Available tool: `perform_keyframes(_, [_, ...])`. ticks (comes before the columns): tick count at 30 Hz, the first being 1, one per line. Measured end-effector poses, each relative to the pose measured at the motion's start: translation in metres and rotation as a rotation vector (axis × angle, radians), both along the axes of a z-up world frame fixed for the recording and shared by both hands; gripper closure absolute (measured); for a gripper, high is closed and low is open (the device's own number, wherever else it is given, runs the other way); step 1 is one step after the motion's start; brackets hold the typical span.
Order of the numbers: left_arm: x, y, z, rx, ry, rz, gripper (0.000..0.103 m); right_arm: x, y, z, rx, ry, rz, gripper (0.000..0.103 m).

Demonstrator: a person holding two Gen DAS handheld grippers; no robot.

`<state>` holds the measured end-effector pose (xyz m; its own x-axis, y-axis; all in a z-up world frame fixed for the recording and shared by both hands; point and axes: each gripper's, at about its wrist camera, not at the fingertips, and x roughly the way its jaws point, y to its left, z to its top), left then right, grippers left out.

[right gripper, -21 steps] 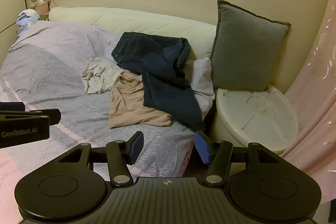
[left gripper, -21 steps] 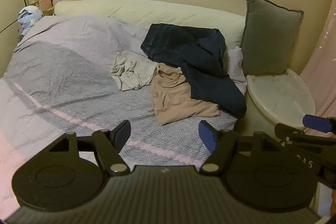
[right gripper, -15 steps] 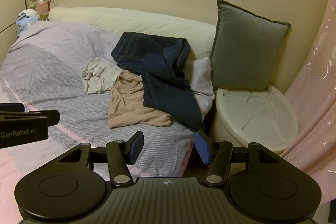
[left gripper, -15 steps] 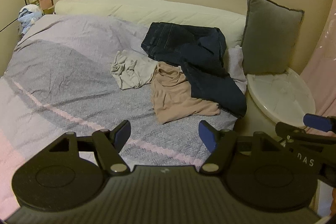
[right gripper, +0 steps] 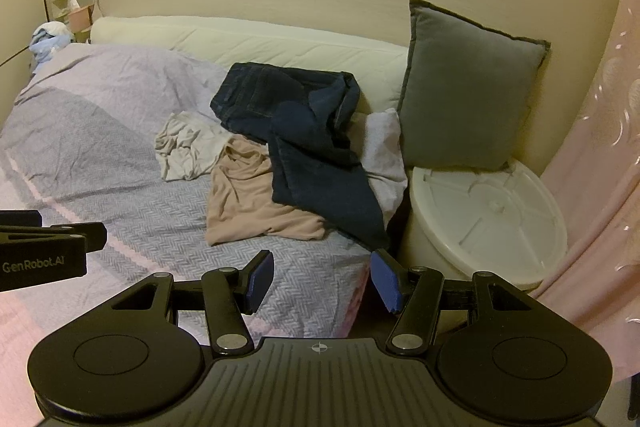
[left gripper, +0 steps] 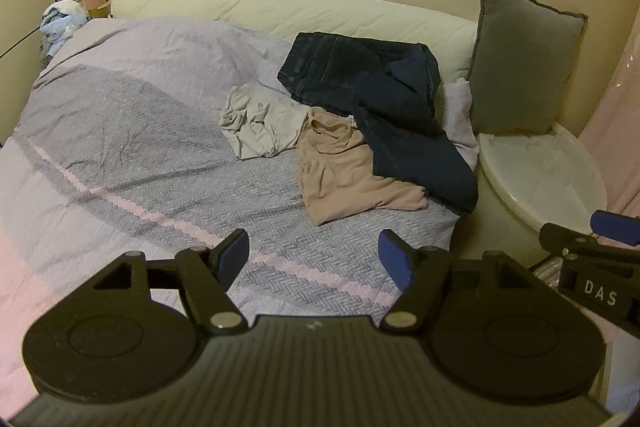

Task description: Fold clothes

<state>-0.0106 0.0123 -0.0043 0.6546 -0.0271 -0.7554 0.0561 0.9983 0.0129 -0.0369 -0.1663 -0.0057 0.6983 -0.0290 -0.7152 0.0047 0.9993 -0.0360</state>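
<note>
Hovering over the near part of the bed [left gripper: 120, 147], your left gripper [left gripper: 314, 257] has its blue pads spread wide with nothing between them; your right gripper [right gripper: 322, 281] also stands apart and empty, above the bed's near right corner. The clothes sit right of centre in both frames, well beyond both tools: dark jeans [left gripper: 384, 99] lie over a tan top [left gripper: 344, 171], covering its right side, and a crumpled pale garment [left gripper: 260, 123] touches the top's left edge. A light cloth [right gripper: 384, 147] peeks out behind the jeans, mostly hidden. A grey cushion [right gripper: 464, 95] leans on the wall above a round white tub lid [right gripper: 492, 211]. At upper left, a bluish bundle [left gripper: 60, 23] is too small to identify. Pink curtain [right gripper: 600, 167] is cut off at right.
</note>
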Motion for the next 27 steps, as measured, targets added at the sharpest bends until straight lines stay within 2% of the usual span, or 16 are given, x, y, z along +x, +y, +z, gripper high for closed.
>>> perform_keyframes(27, [-0.01, 0.013, 0.008, -0.035, -0.022, -0.014, 0.035, -0.019, 0.005, 0.017, 0.042, -0.049, -0.01, 0.045])
